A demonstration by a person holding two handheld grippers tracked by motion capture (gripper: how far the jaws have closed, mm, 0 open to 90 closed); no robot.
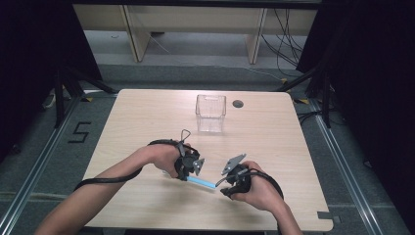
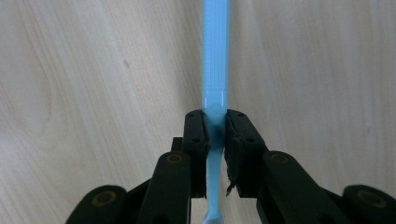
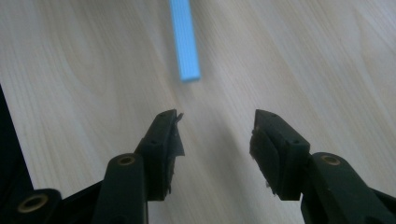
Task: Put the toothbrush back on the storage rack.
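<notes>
On the wooden table [image 1: 147, 117], the left gripper [image 1: 192, 167] sits left of centre near the front edge, held in the left hand [image 1: 161, 157], its cable trailing back along the forearm. Its 2 jaws are pinched tight on a light blue toothbrush [image 1: 201, 182]; in the left gripper view the pads [image 2: 195, 133] press the narrow neck from both sides, the ribbed handle [image 2: 215, 51] runs straight ahead over the wood, and the head end shows low between the jaws. In the high view the toothbrush slants from the left gripper toward the right gripper [image 1: 230, 178], just above the tabletop. The right gripper, in the right hand [image 1: 259, 193], has its jaws spread wide with nothing between them; in the right gripper view the toothbrush's squared tip [image 3: 186, 42] lies ahead of the jaws, apart from both pads [image 3: 264, 149]. A clear square container [image 1: 211, 113] stands upright farther back at mid-table, well apart from both grippers, with a small round hole [image 1: 238, 104] in the table just to its right.
</notes>
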